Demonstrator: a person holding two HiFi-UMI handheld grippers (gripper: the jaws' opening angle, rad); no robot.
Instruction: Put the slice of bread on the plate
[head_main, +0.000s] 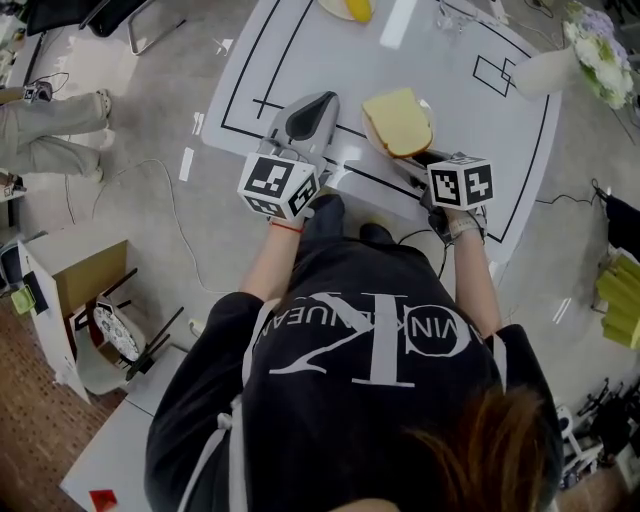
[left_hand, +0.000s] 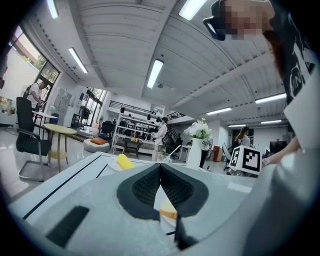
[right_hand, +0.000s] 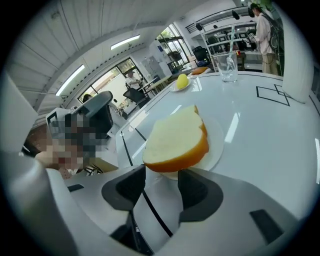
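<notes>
White table with black lines fills the far part of the head view, on a grey floor strewn with cables. A cardboard box stands on the floor at the near left. Bread lies on a white plate near the table's near edge, right of centre, and its crust edge hangs over the plate's near rim.

The right gripper points down at that edge. Its jaws stand apart with only bare table and a black line between the pads. The crust sits just past the jaw tips and the pads do not press it. I cannot tell whether the tips touch it.

The left gripper lies level to the left of the bread. Its jaws are together, with the tips meeting and nothing between them.

At the far edge of the table a yellow fruit sits on a small dish. A glass stands to its right. A white vase with flowers is at the far right corner.
</notes>
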